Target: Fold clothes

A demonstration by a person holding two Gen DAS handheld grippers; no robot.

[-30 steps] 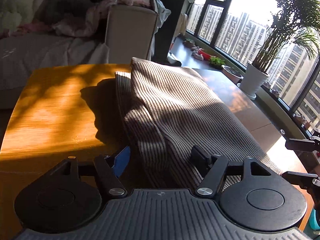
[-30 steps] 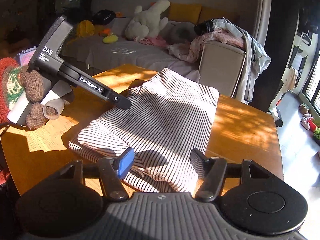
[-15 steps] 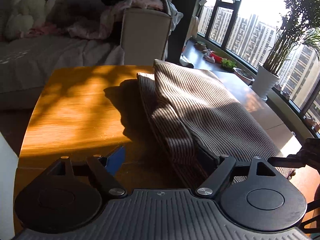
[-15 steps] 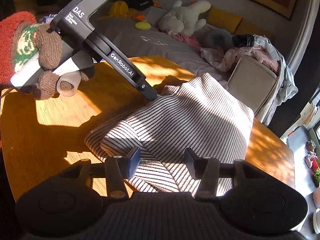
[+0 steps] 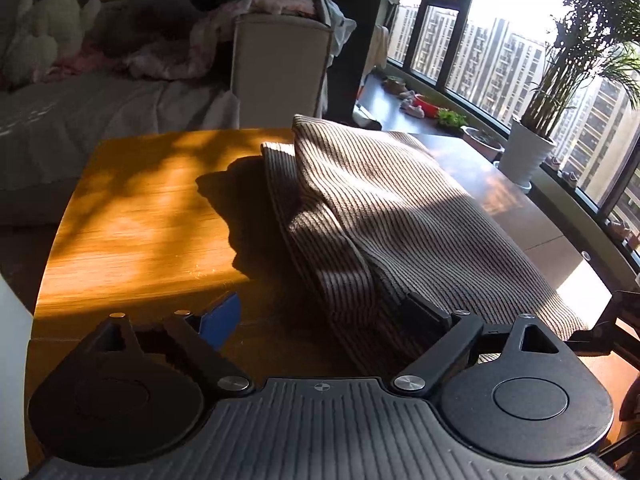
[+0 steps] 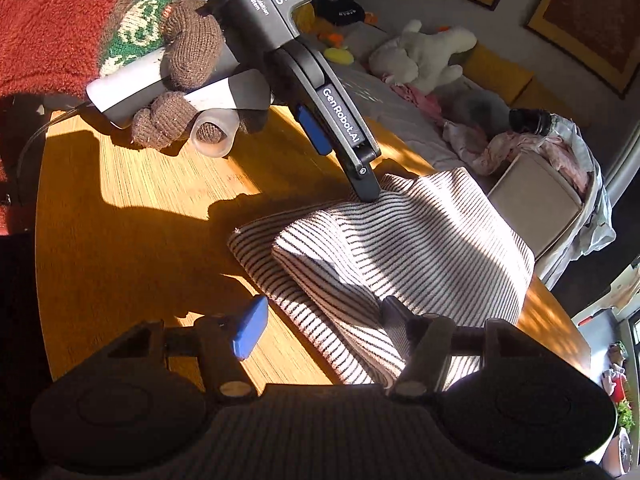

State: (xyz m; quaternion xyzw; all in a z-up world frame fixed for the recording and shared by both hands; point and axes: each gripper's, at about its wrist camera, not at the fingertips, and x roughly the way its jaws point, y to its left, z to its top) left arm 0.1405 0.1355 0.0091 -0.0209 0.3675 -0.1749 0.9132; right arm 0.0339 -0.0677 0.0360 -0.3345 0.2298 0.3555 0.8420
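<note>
Striped sweater lies folded on the wooden table, straight ahead of both grippers. Fabric: fine dark stripes on cream, ribbed knit. Two layers show, the upper one set back so a band of the lower layer sticks out along one long side. Sunlight and shadow patches cross it.

Left gripper: jaws wide apart, blue-padded finger over bare table, black finger resting against the sweater's near edge. Right gripper: jaws wide, near corner of the sweater between them, not pinched. A gloved hand holds the left gripper's handle.
</note>
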